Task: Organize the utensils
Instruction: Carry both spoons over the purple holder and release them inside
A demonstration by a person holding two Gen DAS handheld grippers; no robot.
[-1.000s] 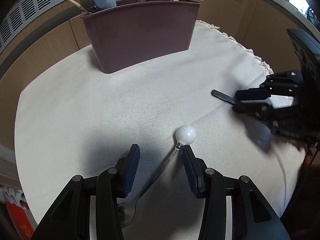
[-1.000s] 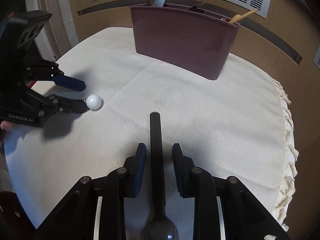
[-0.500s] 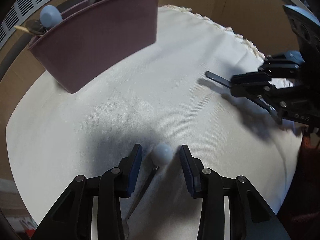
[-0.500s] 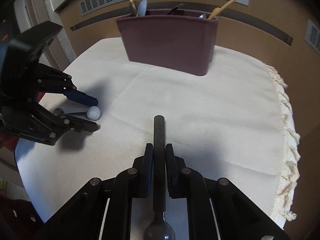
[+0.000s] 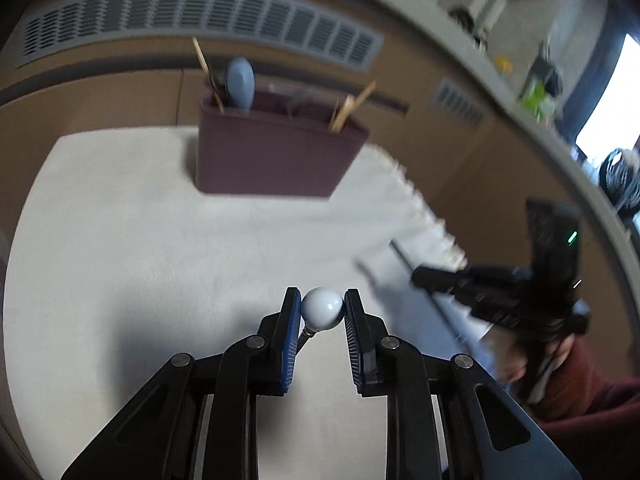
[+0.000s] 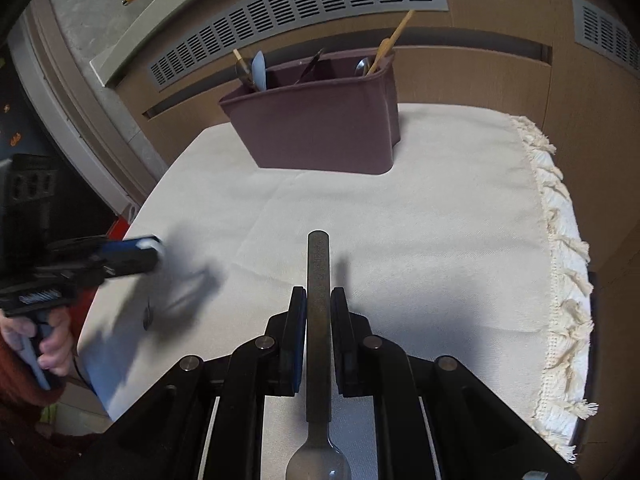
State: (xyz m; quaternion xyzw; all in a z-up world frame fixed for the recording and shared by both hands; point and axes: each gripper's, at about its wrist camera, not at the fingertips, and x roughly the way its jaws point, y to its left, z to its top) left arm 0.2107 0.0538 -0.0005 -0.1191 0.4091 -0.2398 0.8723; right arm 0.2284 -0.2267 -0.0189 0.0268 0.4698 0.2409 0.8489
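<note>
The left claw is closing on the white ball-shaped knob of a thin metal utensil; both blue pads already touch the ball, and its slim shaft runs down and back under the left pad. Through the blur it looks lifted clear of the cream cloth-covered table, though that is hard to confirm.

The right claw is clenched on the flat dark metal handle of a spoon, which sticks out forward past the pads, while the spoon's bowl sits near the camera beneath the claw. It hangs above the cloth and casts a shadow there.

At the far side of the table stands the maroon plastic utensil caddy, upright, with compartments holding a pale blue spoon, wooden sticks and some dark metal pieces. The cloth's fringed edge runs down the right. A hand at the left edge grips the other tool's handle.
</note>
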